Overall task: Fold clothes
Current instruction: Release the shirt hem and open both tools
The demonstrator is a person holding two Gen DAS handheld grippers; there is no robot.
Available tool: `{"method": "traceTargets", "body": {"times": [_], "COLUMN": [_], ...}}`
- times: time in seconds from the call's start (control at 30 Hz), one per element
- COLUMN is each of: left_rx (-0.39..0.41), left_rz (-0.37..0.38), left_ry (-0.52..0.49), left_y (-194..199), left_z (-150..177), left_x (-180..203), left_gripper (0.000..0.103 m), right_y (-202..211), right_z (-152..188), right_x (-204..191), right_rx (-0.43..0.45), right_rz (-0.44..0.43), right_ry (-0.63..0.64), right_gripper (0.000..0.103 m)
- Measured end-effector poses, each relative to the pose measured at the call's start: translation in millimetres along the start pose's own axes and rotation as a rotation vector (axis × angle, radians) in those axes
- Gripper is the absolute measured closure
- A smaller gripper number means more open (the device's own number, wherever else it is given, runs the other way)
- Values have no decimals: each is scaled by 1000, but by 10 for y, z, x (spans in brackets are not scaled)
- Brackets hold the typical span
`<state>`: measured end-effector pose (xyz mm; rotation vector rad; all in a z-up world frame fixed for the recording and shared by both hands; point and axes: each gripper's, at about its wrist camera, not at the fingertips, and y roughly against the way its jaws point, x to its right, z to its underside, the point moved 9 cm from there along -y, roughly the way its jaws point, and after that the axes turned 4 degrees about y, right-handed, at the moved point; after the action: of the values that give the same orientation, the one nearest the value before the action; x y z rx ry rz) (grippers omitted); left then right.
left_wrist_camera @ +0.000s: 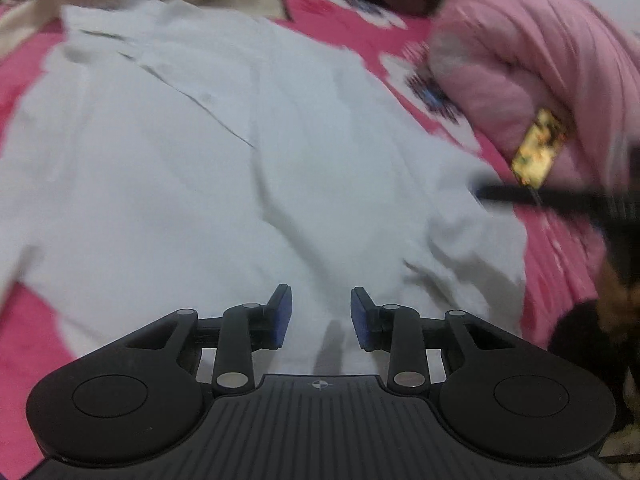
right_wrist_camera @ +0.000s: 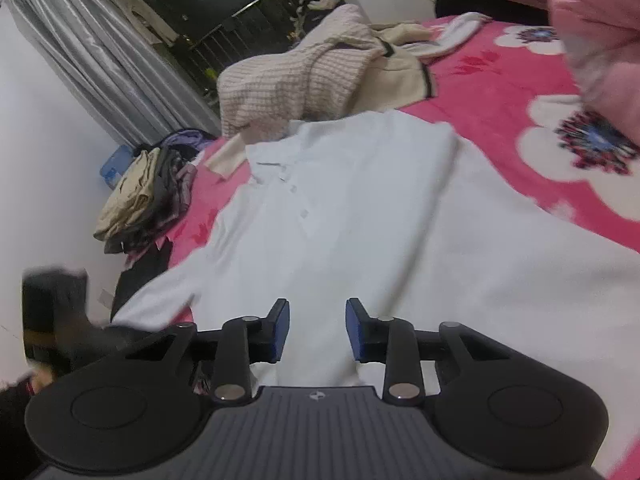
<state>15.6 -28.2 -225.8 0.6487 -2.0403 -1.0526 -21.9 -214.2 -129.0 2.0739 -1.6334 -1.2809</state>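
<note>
A white collared shirt (left_wrist_camera: 224,152) (right_wrist_camera: 360,208) with a buttoned placket lies spread front-up on a pink flowered blanket (left_wrist_camera: 24,344) (right_wrist_camera: 500,92). My left gripper (left_wrist_camera: 320,316) hovers just above the shirt's lower part, open, with nothing between its blue pads. My right gripper (right_wrist_camera: 317,328) is likewise open and empty over the shirt's lower part, looking up toward the collar (right_wrist_camera: 276,156). One sleeve (right_wrist_camera: 160,300) trails toward the bed's left edge. A blurred black shape (left_wrist_camera: 552,200) at the shirt's right edge looks like the other gripper.
A beige checked garment (right_wrist_camera: 296,80) and a cream one (right_wrist_camera: 404,60) lie heaped beyond the collar. A person's pink puffy sleeve (left_wrist_camera: 528,52) (right_wrist_camera: 592,28) hangs over the right side. A pile of clothes (right_wrist_camera: 144,196) sits off the bed's left edge, by grey curtains (right_wrist_camera: 92,48).
</note>
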Motion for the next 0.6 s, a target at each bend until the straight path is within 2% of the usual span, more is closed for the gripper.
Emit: {"method": "traceTargets", "body": {"times": [0.1,0.27,0.4,0.5,0.6], "left_rx": [-49,-49,4,56,44], "left_rz": [19,52,75,79,42], "left_ry": [-31,-60,-80,-63,-48], "left_y": [-147,-18,-3,-207,-527], "left_z": [47,-143,-653,-1100,-1242], "left_x": [87,78,94,128,61], "left_gripper": [71,71,71,71,72], "right_y": [-236,-552,-701,-871,-1008], "right_z": [-118,-306,-566,-699,-671], "right_x": [-52,4,234,433,693], "right_rx": [3,-3,9,10,-17], "right_rz": [-23,6,70,109,157], "right_ry": [13,66,84,94,91], "right_gripper": [71,72,72,71,72]}}
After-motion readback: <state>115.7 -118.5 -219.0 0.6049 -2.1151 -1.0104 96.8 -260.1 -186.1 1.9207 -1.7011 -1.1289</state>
